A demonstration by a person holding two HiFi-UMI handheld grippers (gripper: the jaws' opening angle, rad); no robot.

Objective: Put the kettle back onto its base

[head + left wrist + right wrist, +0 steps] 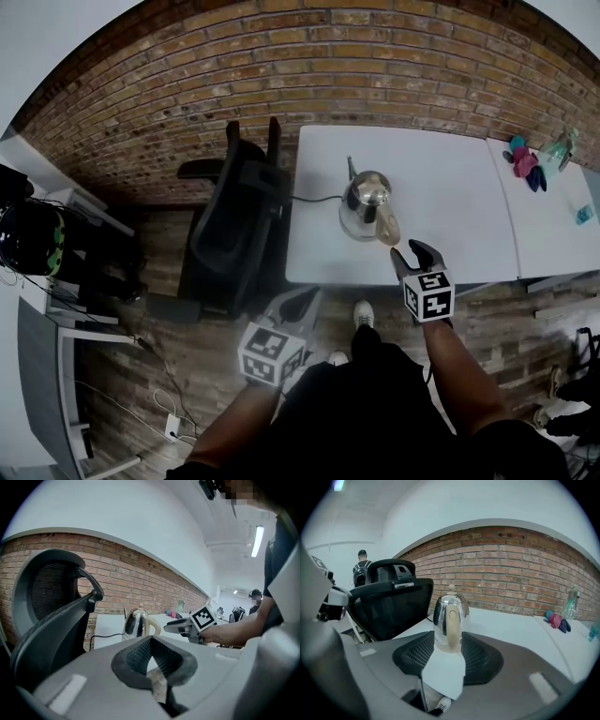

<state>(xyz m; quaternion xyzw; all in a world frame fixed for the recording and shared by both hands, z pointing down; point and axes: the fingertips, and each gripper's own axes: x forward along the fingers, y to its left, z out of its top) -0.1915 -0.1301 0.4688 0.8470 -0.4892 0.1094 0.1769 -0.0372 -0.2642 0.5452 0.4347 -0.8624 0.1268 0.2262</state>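
A steel kettle (367,200) with a cream handle stands on the white table (441,187), near its front left. A black cord (314,199) runs left from a round disc under it. My right gripper (412,251) is open at the table's front edge, just short of the handle. In the right gripper view the kettle (449,620) is framed between the open jaws of that gripper (445,660), which hide its bottom. My left gripper (302,298) hangs lower over the floor, open and empty. The left gripper view shows the kettle (135,623) far beyond that gripper (153,660).
A black office chair (234,225) stands at the table's left end. A second white table (553,216) to the right carries a bottle (560,150) and small coloured items (525,166). A brick wall (309,75) runs behind. A desk with cables sits at far left.
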